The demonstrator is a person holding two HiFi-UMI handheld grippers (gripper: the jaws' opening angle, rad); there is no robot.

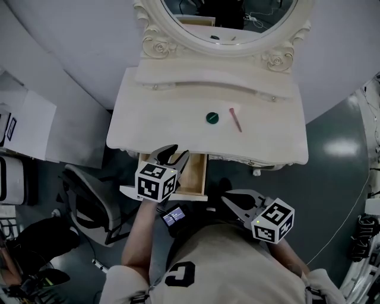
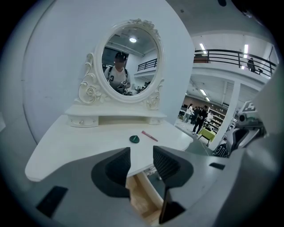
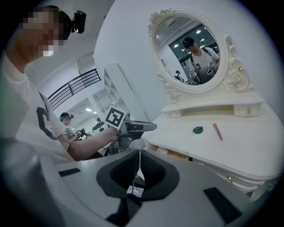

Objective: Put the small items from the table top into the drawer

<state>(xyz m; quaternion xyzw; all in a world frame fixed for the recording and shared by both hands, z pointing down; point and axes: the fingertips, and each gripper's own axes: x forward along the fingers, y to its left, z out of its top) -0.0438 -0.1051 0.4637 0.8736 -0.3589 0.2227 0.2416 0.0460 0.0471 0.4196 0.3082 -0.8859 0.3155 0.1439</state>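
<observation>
A round dark green item [image 1: 212, 117] and a pink stick [image 1: 236, 119] lie side by side on the white dressing table [image 1: 154, 119]; they also show in the left gripper view as the green item [image 2: 134, 139] and stick [image 2: 149, 135]. Below the table's front edge the wooden drawer [image 1: 191, 173] stands pulled out. My left gripper [image 1: 177, 155] hovers over the drawer, open with nothing between its jaws [image 2: 141, 162]. My right gripper [image 1: 230, 200] is shut and empty, off the table to the right of the drawer and close to my body, its jaws closed together [image 3: 139, 162].
An oval mirror [image 1: 228, 18] in a carved frame rises behind a low shelf [image 1: 214, 83] at the table's back. A dark office chair [image 1: 89, 202] stands on the floor to the left of the drawer. White equipment [image 1: 368, 178] lines the right edge.
</observation>
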